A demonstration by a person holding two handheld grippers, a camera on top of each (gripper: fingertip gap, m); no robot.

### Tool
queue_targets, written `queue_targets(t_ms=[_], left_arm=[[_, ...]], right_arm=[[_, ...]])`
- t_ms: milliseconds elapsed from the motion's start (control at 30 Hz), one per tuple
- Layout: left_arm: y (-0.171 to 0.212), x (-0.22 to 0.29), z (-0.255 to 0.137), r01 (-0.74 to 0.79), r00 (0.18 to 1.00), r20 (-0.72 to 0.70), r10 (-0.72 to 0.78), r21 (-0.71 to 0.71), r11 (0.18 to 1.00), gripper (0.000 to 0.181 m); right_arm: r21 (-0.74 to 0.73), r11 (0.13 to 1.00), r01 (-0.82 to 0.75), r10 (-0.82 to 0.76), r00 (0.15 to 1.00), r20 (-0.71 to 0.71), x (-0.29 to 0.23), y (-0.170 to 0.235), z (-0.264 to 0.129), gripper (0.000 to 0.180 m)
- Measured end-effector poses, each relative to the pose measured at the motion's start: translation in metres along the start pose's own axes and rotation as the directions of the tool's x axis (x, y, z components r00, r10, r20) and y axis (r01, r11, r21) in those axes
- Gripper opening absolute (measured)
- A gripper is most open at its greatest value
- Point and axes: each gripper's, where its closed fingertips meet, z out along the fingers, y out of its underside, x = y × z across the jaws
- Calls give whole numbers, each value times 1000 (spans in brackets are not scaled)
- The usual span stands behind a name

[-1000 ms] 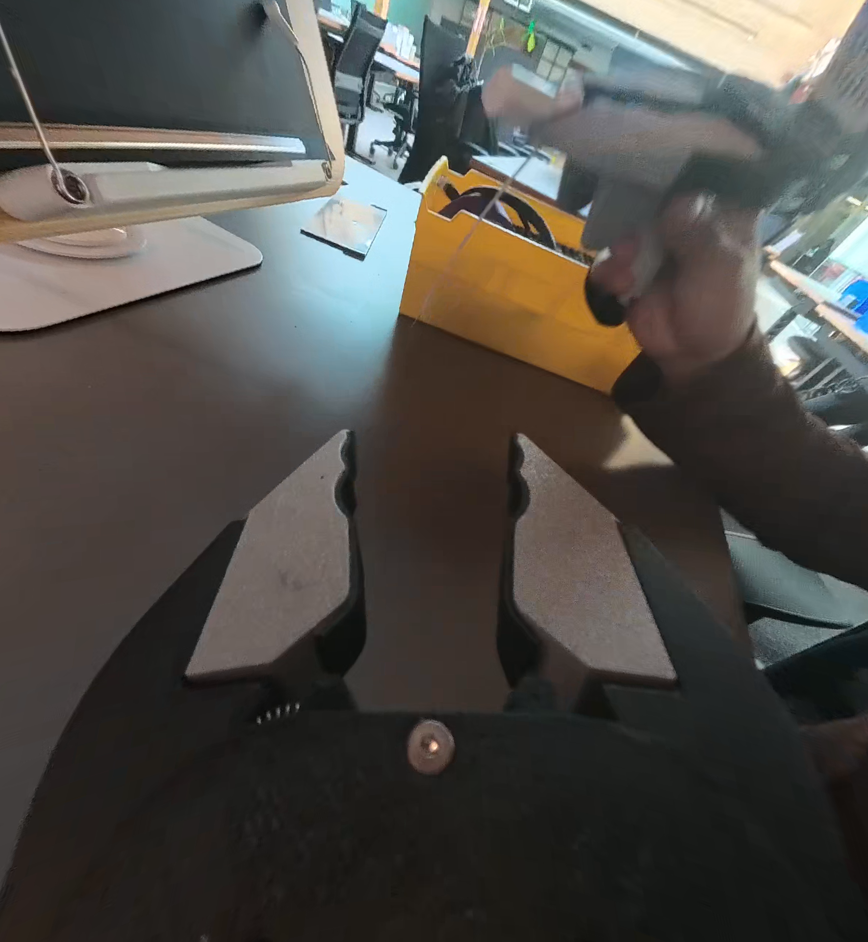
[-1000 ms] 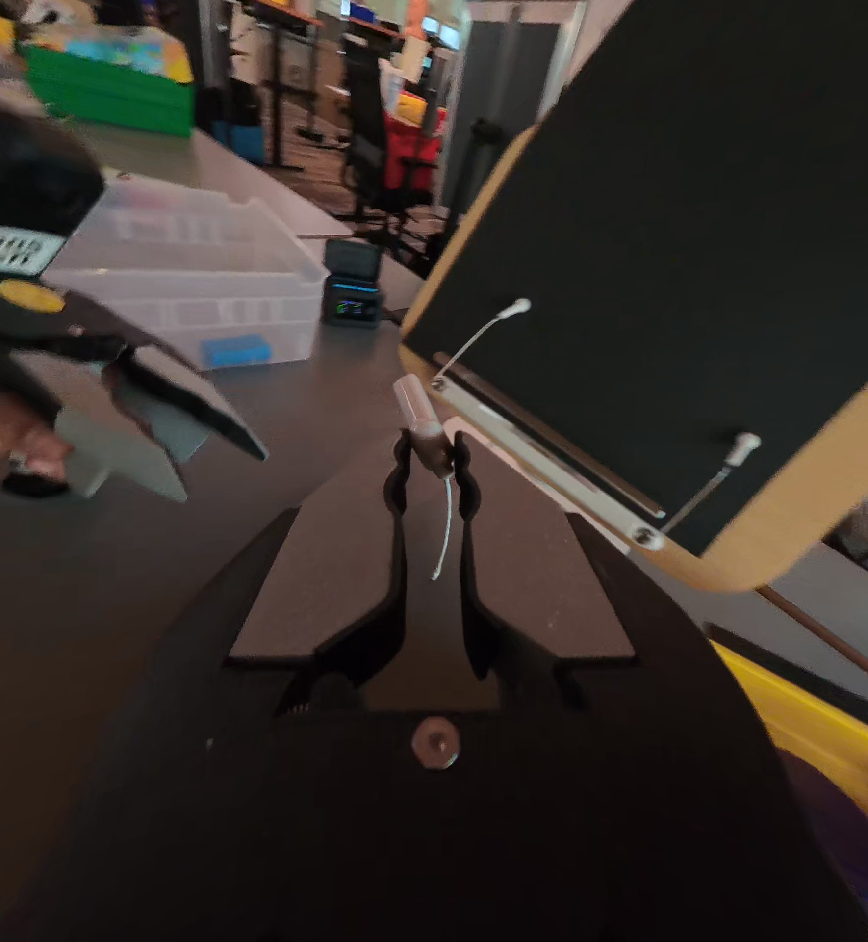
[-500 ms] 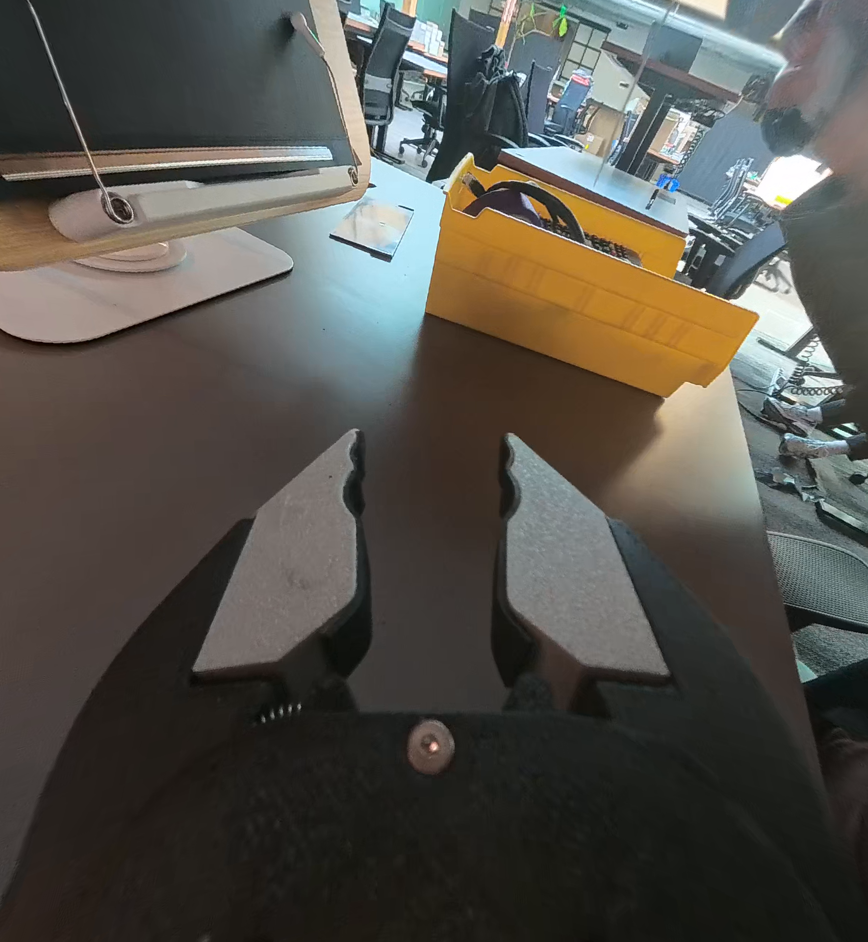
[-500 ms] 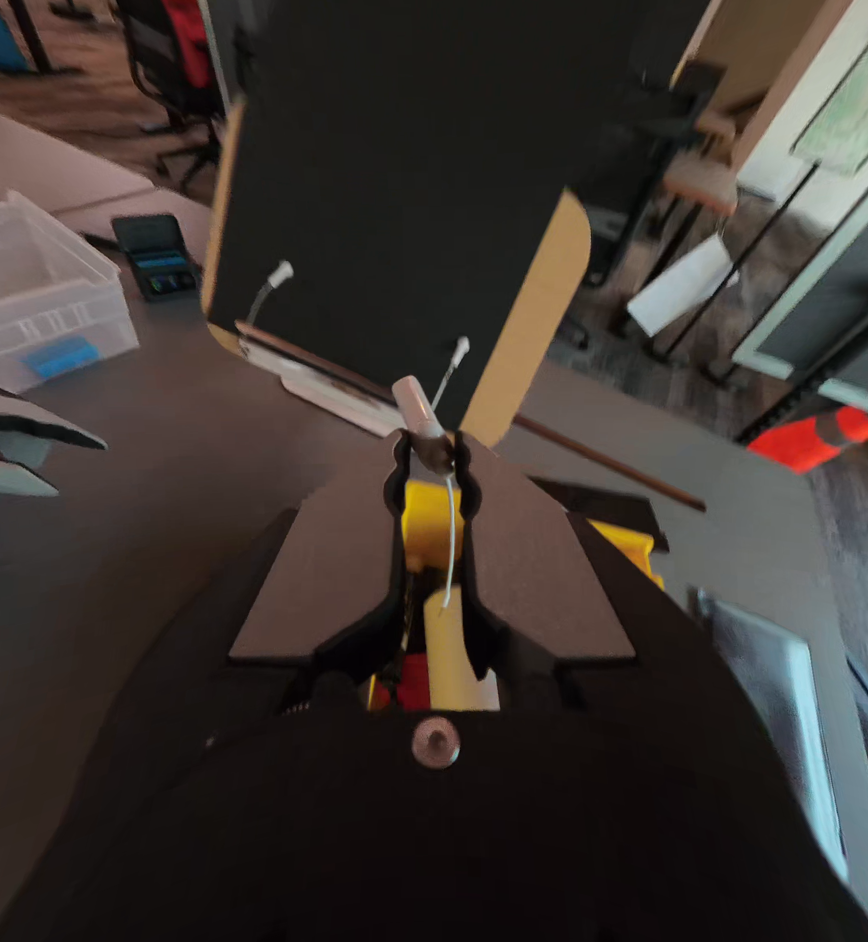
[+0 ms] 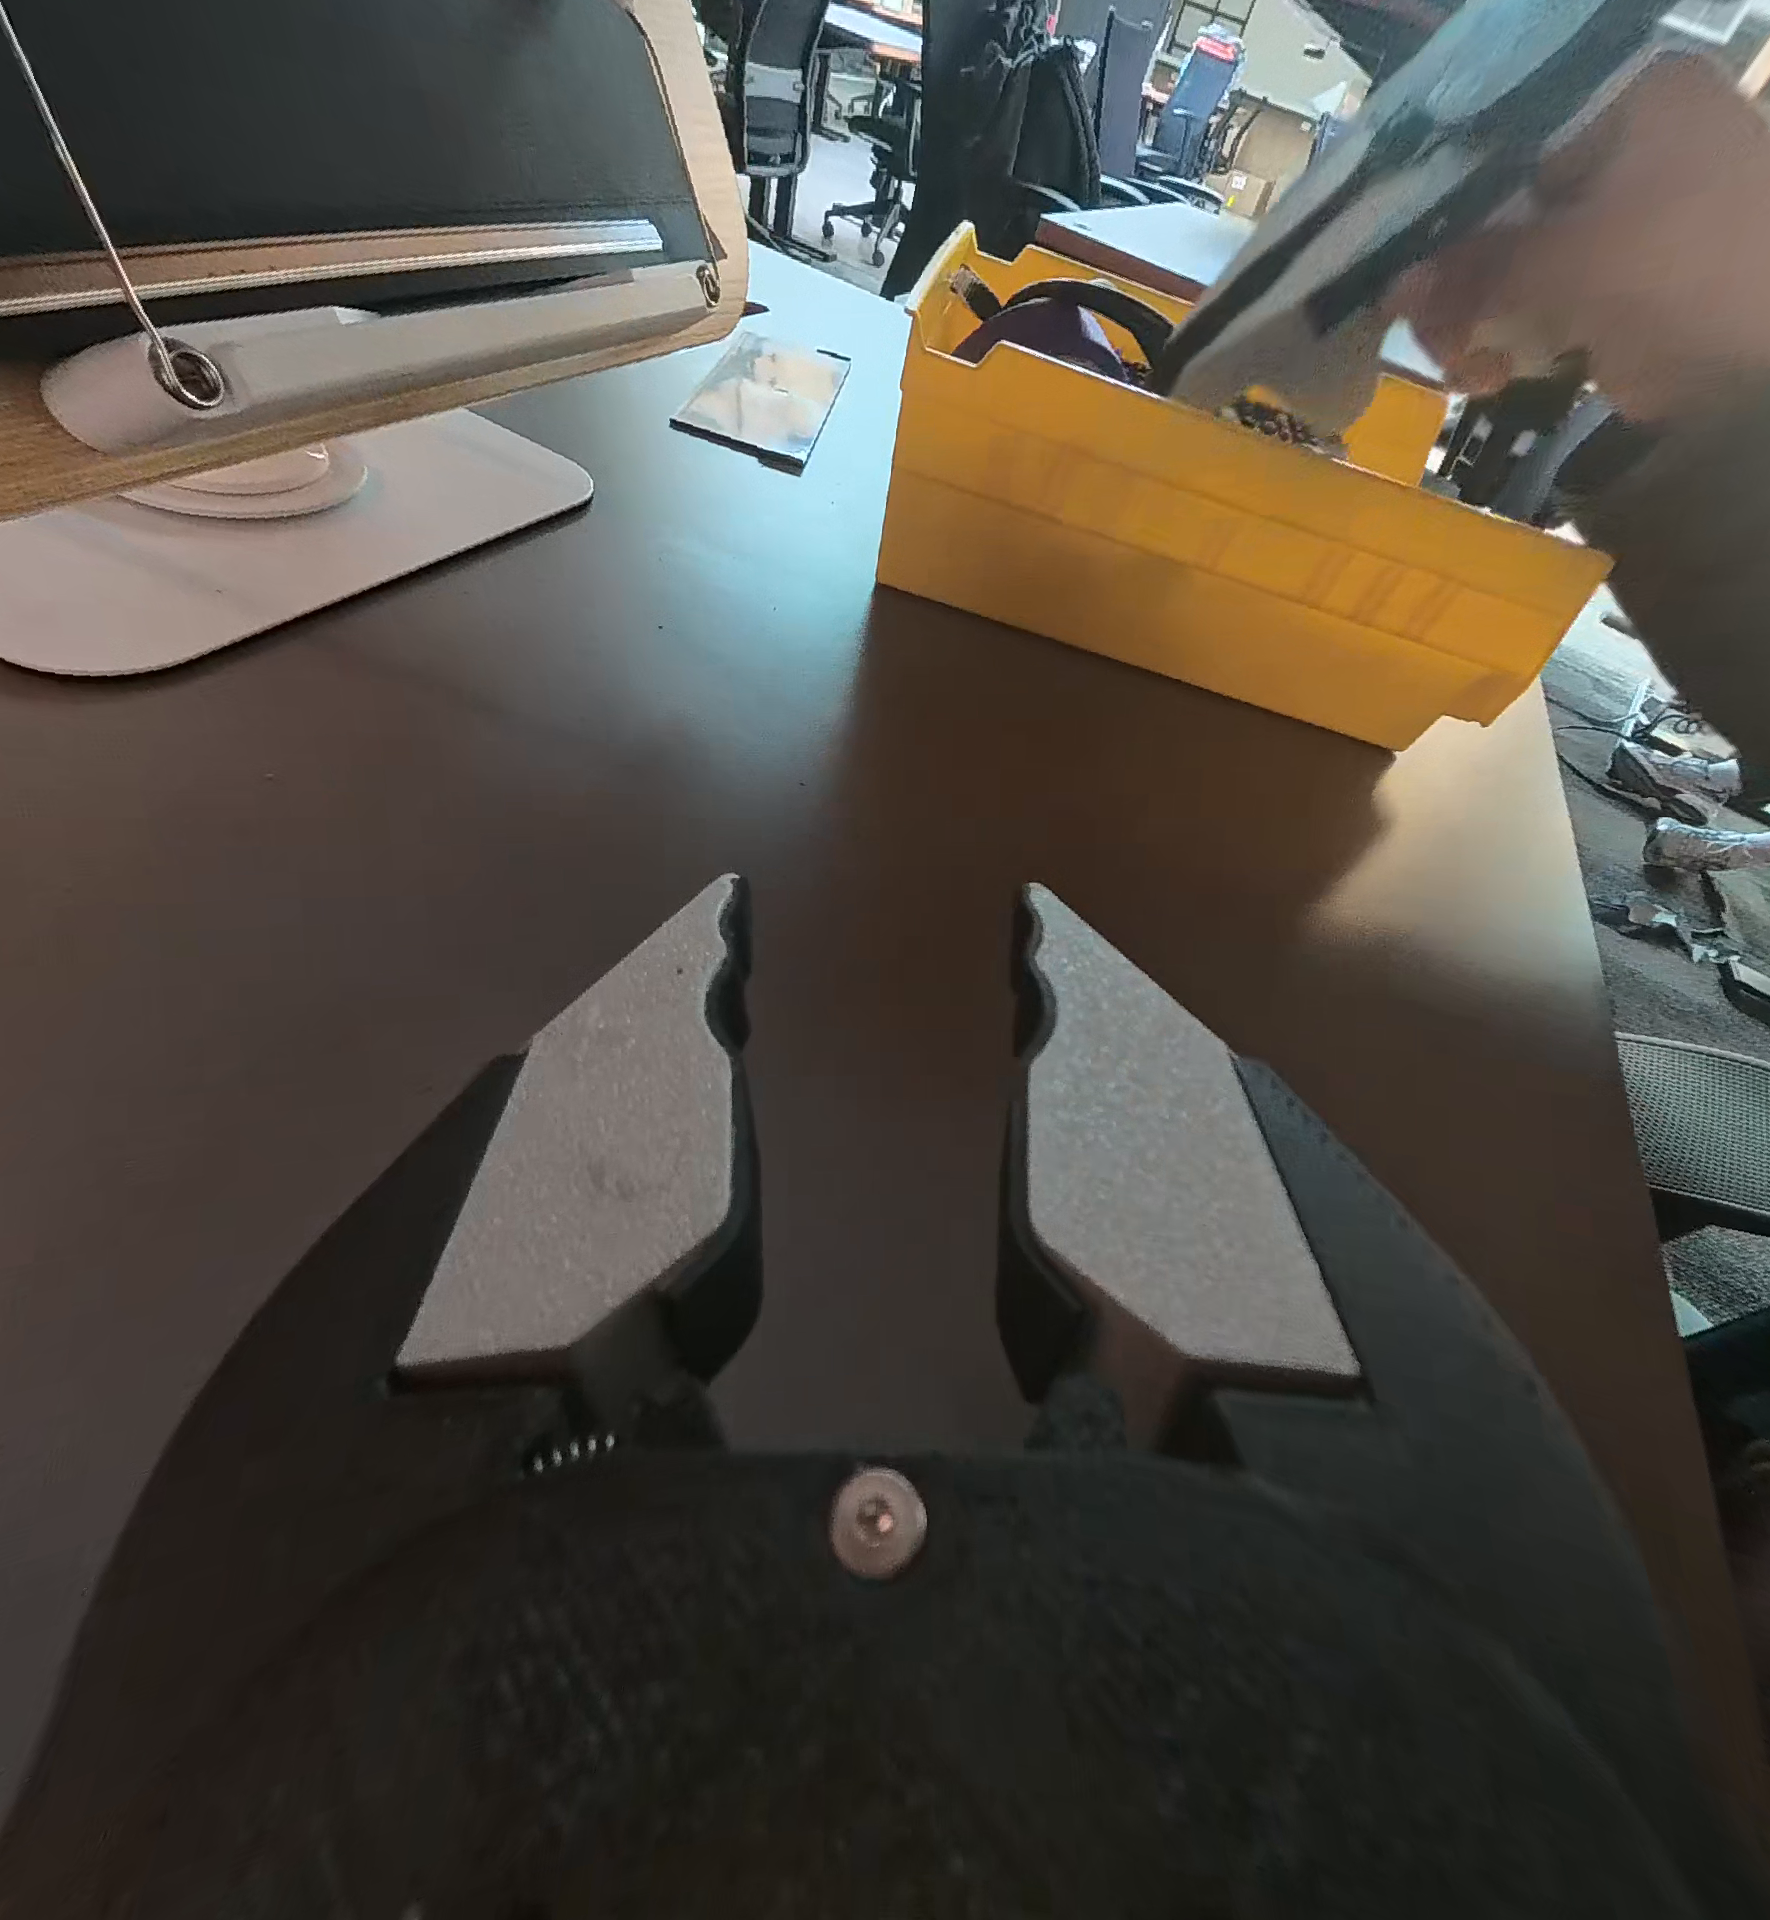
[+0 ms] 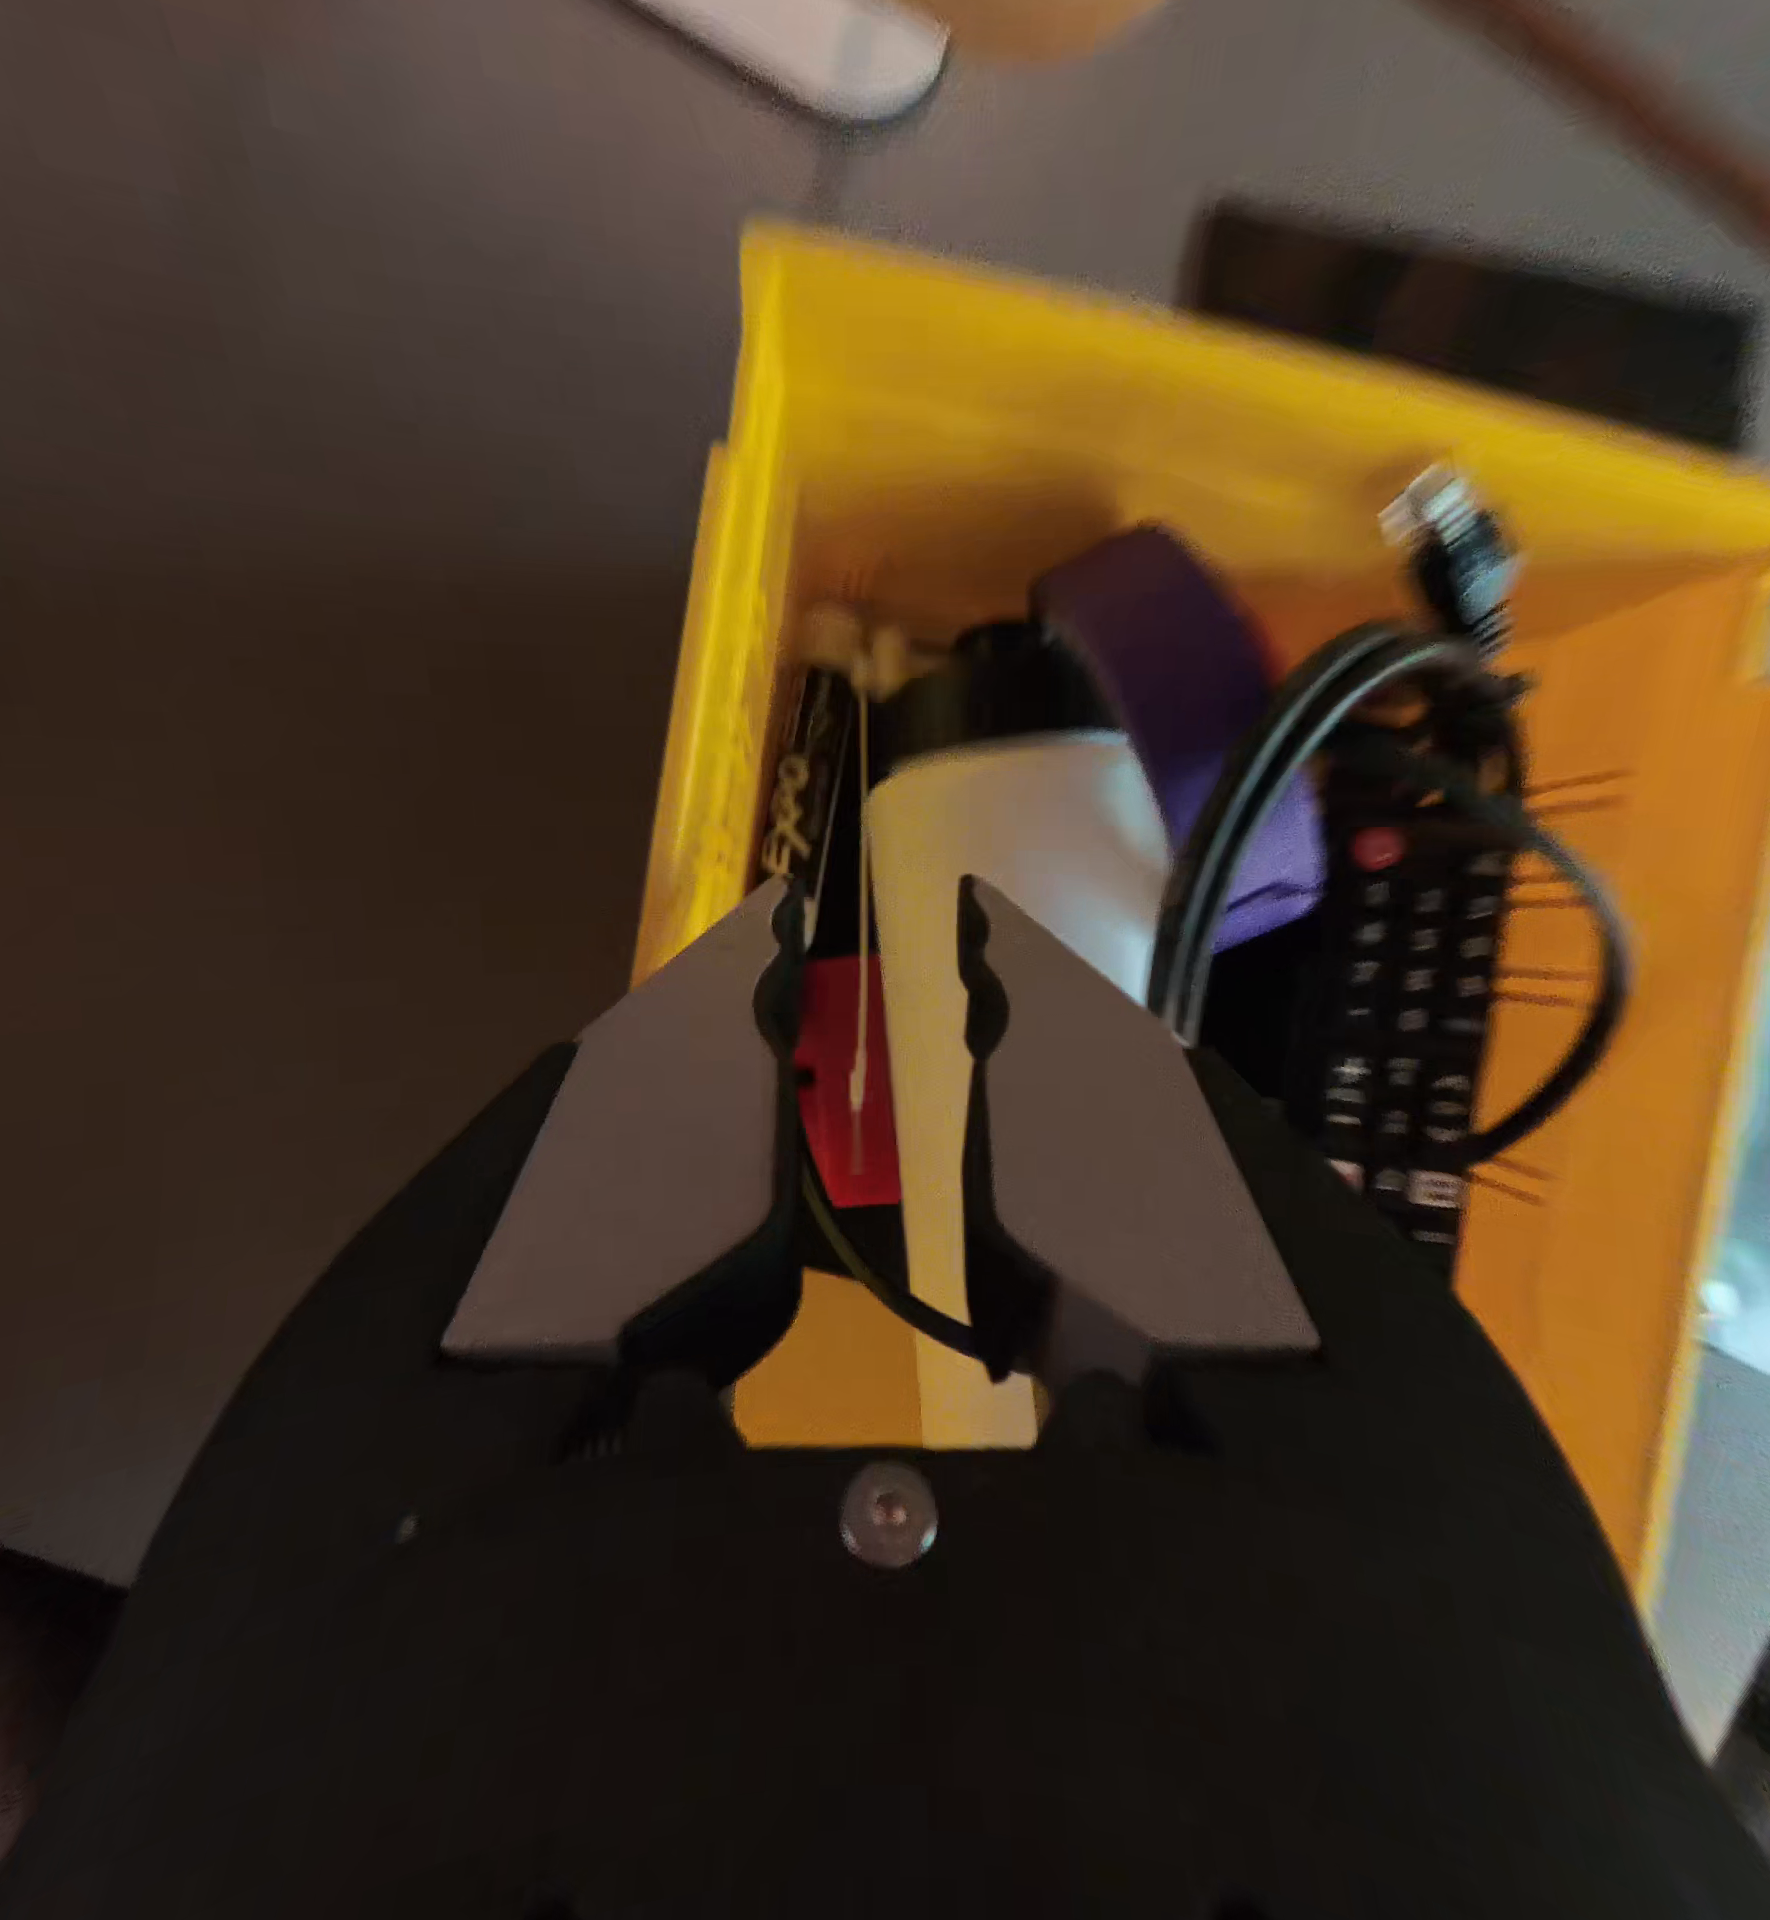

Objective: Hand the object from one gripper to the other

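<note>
My left gripper [image 5: 881, 894] is open and empty, low over the dark table [image 5: 445, 883]. My right gripper [image 6: 876, 894] is open and empty, pointing down into the yellow bin [image 6: 964, 416]. The small pale capped piece [image 6: 845, 639] with its thin white cord [image 6: 860, 1039] lies in the bin's left side, beyond my fingertips and apart from them. In the left wrist view the right gripper [image 5: 1265, 343] shows blurred over the yellow bin [image 5: 1172, 540], held by a hand.
The bin also holds a black remote [image 6: 1400, 997], a black cable [image 6: 1276, 790], a purple band [image 6: 1172, 665] and a white roll [image 6: 1006, 831]. A board on a white stand [image 5: 237, 551] stands at the left, a shiny card [image 5: 761, 400] behind. The table's right edge [image 5: 1598, 987] is near. The grippers' ends are close to 30 cm from one another.
My right gripper swung from beside the board to over the yellow bin, opened and let go of the small corded piece, which now lies in the bin. The left gripper stayed open.
</note>
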Motion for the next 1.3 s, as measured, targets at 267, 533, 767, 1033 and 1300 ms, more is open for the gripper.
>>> queue_targets(t_ms=[267, 533, 767, 1033, 1300], left_arm=[[-1, -1, 3, -45, 998, 46, 45, -3, 999, 51], [-1, -5, 6, -133, 981, 140, 136, -27, 991, 60], [-5, -2, 5, -146, 976, 161, 148, -24, 989, 66], [-9, 4, 3, -182, 968, 171, 185, -31, 983, 68], [-42, 34, -87, -206, 959, 203, 199, 12, 978, 35]], right_arm=[[466, 881, 76, -128, 988, 81, -82, -91, -61, 75], [474, 880, 32, -192, 936, 294, -175, -104, 45, 88], [480, 873, 89, -256, 920, 296, -208, -118, 98, 85], [460, 850, 255, -381, 902, 204, -221, -106, 110, 73], [474, 866, 160, -336, 888, 314, -223, -103, 101, 76]])
